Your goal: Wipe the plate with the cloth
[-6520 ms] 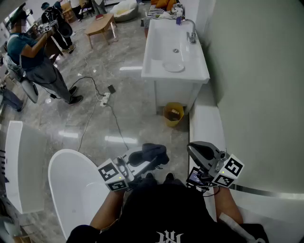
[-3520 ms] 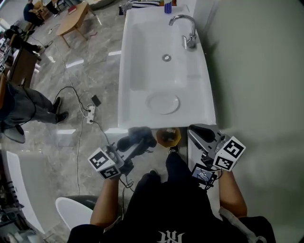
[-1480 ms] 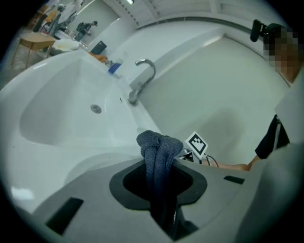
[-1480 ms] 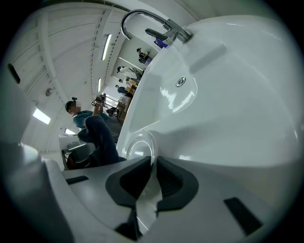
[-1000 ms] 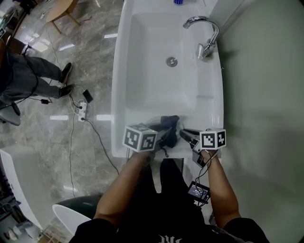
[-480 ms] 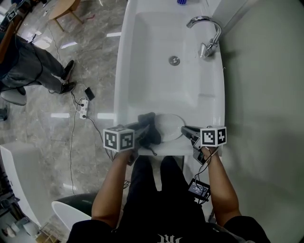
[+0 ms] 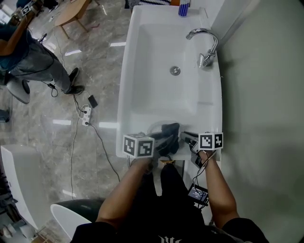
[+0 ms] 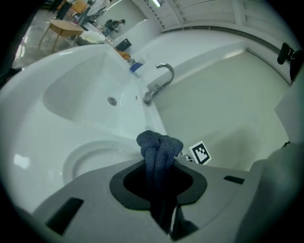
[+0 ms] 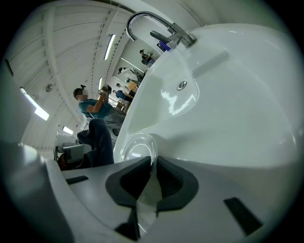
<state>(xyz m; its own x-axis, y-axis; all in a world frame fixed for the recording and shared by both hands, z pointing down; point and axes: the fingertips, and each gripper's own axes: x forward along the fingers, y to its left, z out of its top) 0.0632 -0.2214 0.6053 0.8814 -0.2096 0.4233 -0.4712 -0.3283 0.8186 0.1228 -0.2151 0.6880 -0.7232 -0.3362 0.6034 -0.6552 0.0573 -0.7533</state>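
A clear glass plate [image 9: 135,148] rests on the white sink's near ledge [image 7: 142,124]. My right gripper [image 9: 153,176] is shut on its rim, and in the head view my right gripper [image 7: 186,139] comes at the plate from the right. My left gripper [image 8: 159,173] is shut on a bunched dark blue cloth [image 8: 159,146]. In the head view the cloth [image 7: 168,136] lies over the plate and hides most of it, with my left gripper [image 7: 160,141] just behind it. The left gripper view shows the plate [image 8: 88,154] left of the cloth.
Beyond the plate lies the sink basin with its drain [image 7: 175,70] and a chrome faucet [image 7: 205,43] at the right. A blue item [image 7: 184,8] stands at the far end. A wall runs along the right. A person [image 7: 26,52] stands at far left, with a power strip [image 7: 87,114] on the floor.
I walked up to the sink with both grippers. In the last half second my left gripper swung the cloth from the plate's left side to the right, over it. The right gripper stayed put.
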